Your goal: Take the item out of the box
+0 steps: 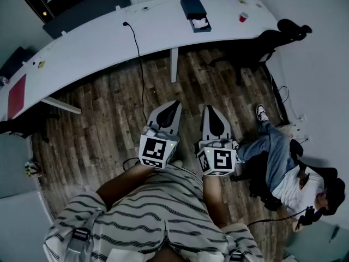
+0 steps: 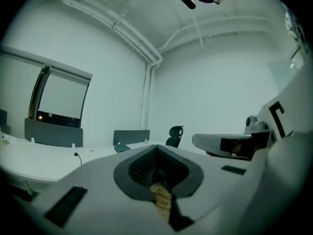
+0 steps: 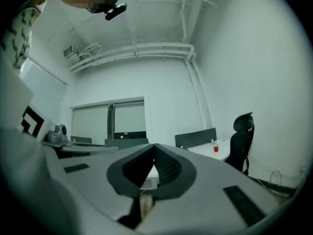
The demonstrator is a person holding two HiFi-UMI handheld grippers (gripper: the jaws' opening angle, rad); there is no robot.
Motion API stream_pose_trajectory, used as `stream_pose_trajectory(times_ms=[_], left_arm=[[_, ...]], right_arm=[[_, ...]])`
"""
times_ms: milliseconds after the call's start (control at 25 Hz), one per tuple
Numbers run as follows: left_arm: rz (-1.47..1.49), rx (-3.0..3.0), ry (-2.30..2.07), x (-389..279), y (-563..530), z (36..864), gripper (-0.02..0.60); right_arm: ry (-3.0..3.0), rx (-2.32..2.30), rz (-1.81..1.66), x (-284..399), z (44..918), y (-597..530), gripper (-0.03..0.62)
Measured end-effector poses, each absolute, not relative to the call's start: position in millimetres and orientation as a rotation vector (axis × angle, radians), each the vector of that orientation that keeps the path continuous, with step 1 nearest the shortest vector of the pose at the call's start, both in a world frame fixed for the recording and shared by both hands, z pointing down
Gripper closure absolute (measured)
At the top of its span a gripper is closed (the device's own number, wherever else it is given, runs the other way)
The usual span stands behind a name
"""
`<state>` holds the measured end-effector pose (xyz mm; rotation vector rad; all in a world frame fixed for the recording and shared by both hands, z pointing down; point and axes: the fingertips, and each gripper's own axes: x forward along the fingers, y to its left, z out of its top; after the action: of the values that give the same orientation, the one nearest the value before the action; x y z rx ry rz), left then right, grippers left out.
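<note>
A dark open box (image 1: pixel 194 12) lies on the far side of the long white table (image 1: pixel 109 42), with a white item (image 1: pixel 200 22) showing at its near end. I hold both grippers close to my body above the wooden floor, well short of the table. The left gripper (image 1: pixel 175 105) is shut, its jaws meeting at the tip with nothing between them (image 2: pixel 156 149). Beside it the right gripper (image 1: pixel 209 109) is also shut and holds nothing (image 3: pixel 154 147). Both point toward the table.
A red cup (image 1: pixel 243 17) stands to the right of the box, and a black cable (image 1: pixel 137 53) runs over the table's edge. A black office chair (image 1: pixel 275 37) sits at the table's right end. A person (image 1: pixel 283 171) sits low at the right. A red folder (image 1: pixel 16 96) lies far left.
</note>
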<state>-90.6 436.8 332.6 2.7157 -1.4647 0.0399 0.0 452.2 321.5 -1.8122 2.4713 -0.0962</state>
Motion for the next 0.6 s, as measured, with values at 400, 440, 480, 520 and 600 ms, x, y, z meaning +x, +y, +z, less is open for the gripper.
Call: stream_pose_trajectory(times_ms=[400,440,480,520,600], left_arm=[[0.040,2.715,-1.472,-80.0,452.7,333.2,0.557],[0.039,2.714,-1.474,-78.5,455.5,334.1,0.557],[0.039,2.712,-1.476,-77.0,458.8,335.6,0.557],[0.039,2.708,-1.479,-75.6,462.4,337.4,0.557],[0.043,2.706,-1.484,-72.8,468.6,341.0,0.557]], right_arm=[[2.464,-1.789,-0.108,12.3,323.5,468.4,0.577],[2.470,-1.790,-0.104,13.5,324.6,471.4,0.577],[2.474,-1.786,-0.106,14.9,326.1,474.6,0.577],[2.477,-1.778,-0.114,16.3,327.9,477.8,0.577],[2.476,-1.763,-0.128,19.7,331.5,482.3,0.577]])
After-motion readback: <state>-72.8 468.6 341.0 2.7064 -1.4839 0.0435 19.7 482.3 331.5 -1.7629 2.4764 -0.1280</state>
